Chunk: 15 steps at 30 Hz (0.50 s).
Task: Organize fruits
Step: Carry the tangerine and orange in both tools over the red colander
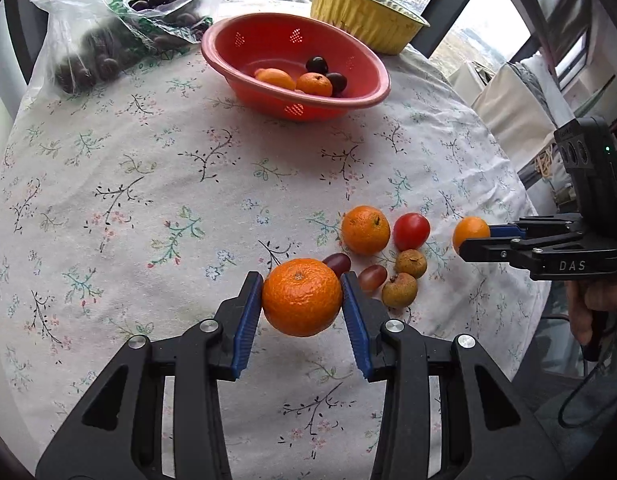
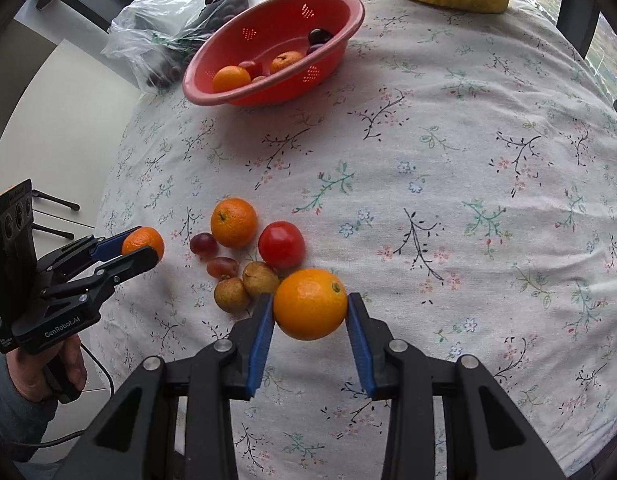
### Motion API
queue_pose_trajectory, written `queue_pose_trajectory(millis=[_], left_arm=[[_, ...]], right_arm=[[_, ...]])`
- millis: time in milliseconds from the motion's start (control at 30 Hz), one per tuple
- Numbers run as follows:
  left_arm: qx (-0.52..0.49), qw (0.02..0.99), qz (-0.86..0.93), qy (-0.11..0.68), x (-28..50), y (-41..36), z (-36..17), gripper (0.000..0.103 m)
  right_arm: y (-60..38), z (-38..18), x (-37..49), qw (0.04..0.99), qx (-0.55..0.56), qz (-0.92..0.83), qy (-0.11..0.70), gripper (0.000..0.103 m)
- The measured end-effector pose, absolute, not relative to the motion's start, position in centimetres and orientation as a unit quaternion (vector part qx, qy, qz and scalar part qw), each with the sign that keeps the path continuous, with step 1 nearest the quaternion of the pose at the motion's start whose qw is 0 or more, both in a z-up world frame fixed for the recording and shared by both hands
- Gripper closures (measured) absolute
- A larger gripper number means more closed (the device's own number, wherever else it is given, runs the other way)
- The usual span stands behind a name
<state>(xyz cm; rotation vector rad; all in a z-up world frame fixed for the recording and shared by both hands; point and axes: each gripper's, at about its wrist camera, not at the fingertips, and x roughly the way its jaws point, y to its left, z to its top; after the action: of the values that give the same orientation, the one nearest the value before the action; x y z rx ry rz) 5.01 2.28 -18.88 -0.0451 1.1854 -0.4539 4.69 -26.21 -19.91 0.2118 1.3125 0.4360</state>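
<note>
My left gripper (image 1: 302,280) is shut on a bumpy mandarin (image 1: 302,298), held just above the flowered cloth; the right wrist view shows that gripper (image 2: 142,245) at the left. My right gripper (image 2: 310,300) is shut on a smooth orange (image 2: 310,304), and it appears at the right edge of the left wrist view (image 1: 474,238). Between them on the cloth lie another mandarin (image 2: 233,222), a red tomato (image 2: 281,244), two reddish grapes (image 2: 203,243) and two brown longans (image 2: 260,278). A red colander (image 1: 212,52) at the far side holds mandarins and dark fruits.
A clear plastic bag (image 1: 88,52) of dark fruits lies at the far left beside the colander. A yellow crinkled tub (image 1: 360,16) stands behind it by the window. The round table's edge (image 2: 120,152) drops off at the left. A person's hand (image 2: 68,364) grips the left tool.
</note>
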Motion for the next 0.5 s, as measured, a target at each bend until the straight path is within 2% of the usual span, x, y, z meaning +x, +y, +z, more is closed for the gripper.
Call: queue_pose_trajectory(millis=[267, 500], left_arm=[[-0.024, 0.840, -0.174, 0.513, 12.1, 5.0, -14.8, 0.065], [0.001, 0.853, -0.176, 0.491, 20.3, 2.6, -12.2, 0.065]], right_arm=[[-29.9, -17.5, 10.9, 0.793, 0.107, 0.158, 0.578, 0.064], [-27.5, -12.4, 19.0, 0.828, 0.094, 0.179, 0.522, 0.064]])
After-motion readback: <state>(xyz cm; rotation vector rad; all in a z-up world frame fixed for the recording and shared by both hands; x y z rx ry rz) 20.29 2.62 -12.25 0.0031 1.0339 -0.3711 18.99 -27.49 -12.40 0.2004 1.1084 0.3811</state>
